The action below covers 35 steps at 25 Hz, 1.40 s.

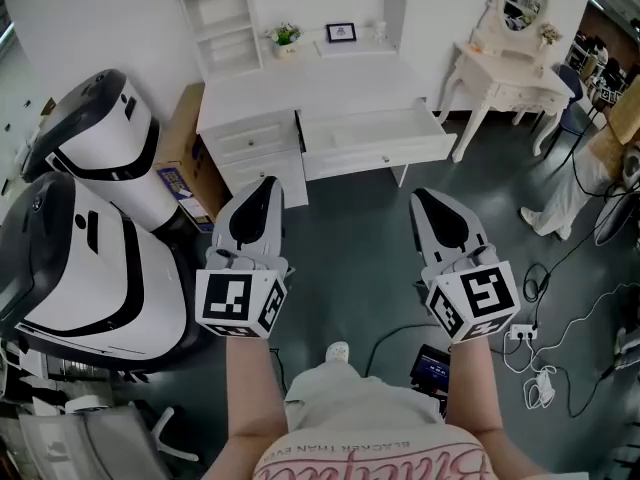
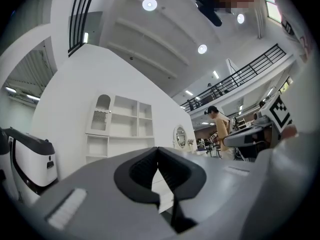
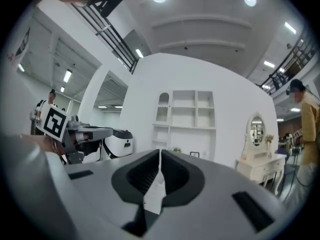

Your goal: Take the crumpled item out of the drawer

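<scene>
A white desk (image 1: 300, 93) stands ahead of me with its right drawer (image 1: 375, 138) pulled open. The inside of the drawer looks plain white from here, and I cannot make out a crumpled item in it. My left gripper (image 1: 267, 182) and right gripper (image 1: 421, 197) are held side by side over the dark floor, short of the desk, both pointing at it. In the left gripper view the left gripper (image 2: 158, 152) has its jaws together with nothing between them. The right gripper (image 3: 160, 155) is likewise shut and empty in its own view.
Two large white and black machines (image 1: 95, 228) stand at the left, with a cardboard box (image 1: 185, 163) beside the desk. A white dressing table with a mirror (image 1: 510, 63) is at the right. Cables and a power strip (image 1: 525, 333) lie on the floor. A person (image 2: 220, 129) stands in the distance.
</scene>
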Each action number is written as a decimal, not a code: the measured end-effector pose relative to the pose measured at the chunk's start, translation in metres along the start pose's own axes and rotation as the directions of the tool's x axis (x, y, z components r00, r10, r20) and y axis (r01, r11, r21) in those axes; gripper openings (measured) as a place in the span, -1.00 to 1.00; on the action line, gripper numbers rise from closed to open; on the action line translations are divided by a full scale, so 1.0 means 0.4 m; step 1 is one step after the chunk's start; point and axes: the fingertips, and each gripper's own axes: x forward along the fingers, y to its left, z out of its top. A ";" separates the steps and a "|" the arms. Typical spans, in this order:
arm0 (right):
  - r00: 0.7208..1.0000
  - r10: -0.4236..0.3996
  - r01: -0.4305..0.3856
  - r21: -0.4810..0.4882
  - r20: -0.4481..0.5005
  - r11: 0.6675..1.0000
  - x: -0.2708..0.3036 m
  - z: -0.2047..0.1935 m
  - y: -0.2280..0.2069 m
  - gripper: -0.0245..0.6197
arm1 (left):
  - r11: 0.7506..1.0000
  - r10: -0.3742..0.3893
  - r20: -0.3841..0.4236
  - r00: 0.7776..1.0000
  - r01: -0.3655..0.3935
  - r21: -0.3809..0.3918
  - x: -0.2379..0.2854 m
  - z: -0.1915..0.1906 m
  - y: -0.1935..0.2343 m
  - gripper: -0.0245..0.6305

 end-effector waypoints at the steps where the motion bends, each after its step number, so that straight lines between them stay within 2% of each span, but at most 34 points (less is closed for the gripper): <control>1: 1.000 0.000 0.000 0.017 -0.006 1.000 0.028 0.000 -0.007 -0.90 | 1.000 -0.006 -0.007 1.000 0.006 0.002 0.023 -0.007 0.018 -0.92; 5: 1.000 -0.021 0.021 0.006 -0.018 1.000 0.114 -0.008 -0.029 -0.90 | 1.000 -0.030 -0.017 0.999 0.030 -0.007 0.094 -0.028 0.064 -0.92; 9: 0.999 -0.002 0.005 0.068 -0.050 0.998 0.169 -0.036 -0.049 -0.90 | 0.999 -0.035 -0.014 0.999 0.035 -0.035 0.138 -0.050 0.091 -0.92; 12: 0.997 -0.003 0.007 0.046 -0.075 0.999 0.198 -0.058 -0.061 -0.90 | 0.999 -0.047 -0.028 0.999 0.046 -0.024 0.164 -0.071 0.097 -0.92; 17: 0.998 -0.012 0.012 0.004 -0.060 1.000 0.258 -0.065 -0.087 -0.90 | 0.998 -0.064 -0.036 0.997 0.064 -0.001 0.220 -0.096 0.109 -0.92; 21: 0.998 0.012 -0.011 0.007 -0.062 1.000 0.314 -0.078 -0.117 -0.90 | 0.998 -0.064 -0.047 0.997 0.063 -0.009 0.279 -0.120 0.126 -0.92; 28: 0.998 0.015 -0.015 0.006 -0.068 1.000 0.442 -0.111 -0.207 -0.90 | 0.997 -0.071 -0.105 0.992 0.073 0.009 0.416 -0.193 0.161 -0.92; 35: 0.995 0.061 -0.059 0.018 -0.079 0.998 0.622 -0.134 -0.324 -0.90 | 0.997 -0.052 -0.150 0.987 0.061 0.052 0.597 -0.242 0.219 -0.92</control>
